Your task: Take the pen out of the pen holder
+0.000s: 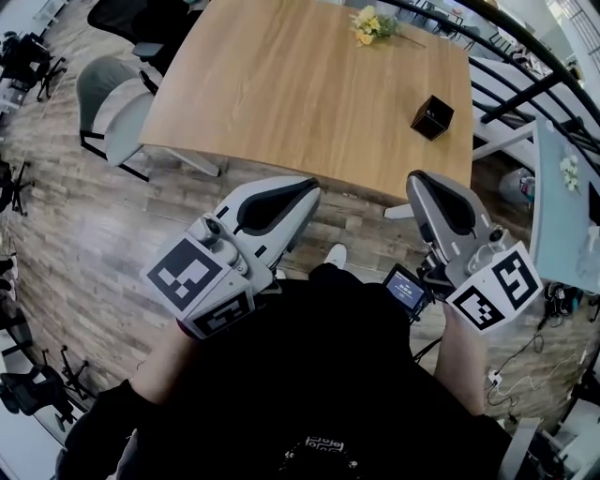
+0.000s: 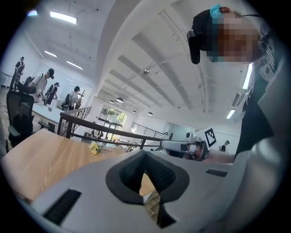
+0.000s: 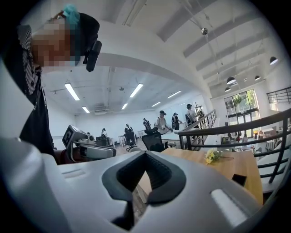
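Note:
The black square pen holder [image 1: 431,117] stands near the right edge of the wooden table [image 1: 281,94]; I see no pen sticking out of it. In the right gripper view the pen holder [image 3: 239,179] is a small dark block at the right. My left gripper [image 1: 305,192] and right gripper [image 1: 419,183] hover side by side in front of the table's near edge, well short of the holder. Both point roughly level toward the table. The left gripper [image 2: 152,202] has its jaws together with nothing between them, and so does the right gripper [image 3: 132,200].
A small bunch of yellow flowers [image 1: 373,23] lies at the table's far edge. Grey and black office chairs [image 1: 112,98] stand left of the table. A black railing [image 1: 534,89] and a white table [image 1: 562,206] are at the right. People stand far off in the room [image 3: 161,122].

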### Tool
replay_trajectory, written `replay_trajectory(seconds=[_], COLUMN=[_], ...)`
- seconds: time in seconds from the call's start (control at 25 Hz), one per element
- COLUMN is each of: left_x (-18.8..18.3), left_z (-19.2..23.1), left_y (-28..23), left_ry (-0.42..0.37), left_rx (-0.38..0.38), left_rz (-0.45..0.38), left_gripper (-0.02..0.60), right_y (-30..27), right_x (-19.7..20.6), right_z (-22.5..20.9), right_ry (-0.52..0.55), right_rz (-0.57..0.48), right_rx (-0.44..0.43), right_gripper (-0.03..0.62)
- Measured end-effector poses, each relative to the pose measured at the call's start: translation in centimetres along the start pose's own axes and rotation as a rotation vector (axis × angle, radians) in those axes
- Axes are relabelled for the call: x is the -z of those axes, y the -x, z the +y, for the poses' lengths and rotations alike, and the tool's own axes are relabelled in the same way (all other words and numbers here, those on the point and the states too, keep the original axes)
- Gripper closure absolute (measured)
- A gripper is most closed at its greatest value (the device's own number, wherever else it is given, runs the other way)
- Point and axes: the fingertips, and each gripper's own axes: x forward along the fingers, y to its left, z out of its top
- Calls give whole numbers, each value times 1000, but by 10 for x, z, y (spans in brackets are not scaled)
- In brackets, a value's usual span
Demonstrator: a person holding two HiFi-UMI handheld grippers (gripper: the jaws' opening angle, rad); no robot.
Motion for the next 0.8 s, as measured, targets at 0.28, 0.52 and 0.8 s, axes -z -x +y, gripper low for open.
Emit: replay_trajectory(seconds=[0.28,0.52,0.8], left_x=[8,8,-1], left_z=[-2,0,-6], left_y=[-60,-105,-143], left_ry=[25,29,14], left_rx=[-48,-75,-38], left_rz=[78,97,112], left_gripper=[595,595,595], right_y=[7,23,37], right_x=[1,15,14], right_z=[-65,-119,-153], right_ry=[-56,-116,-138], right_rz=[12,30,12], right_rx=[-41,-50,-17], right_gripper=[592,592,592])
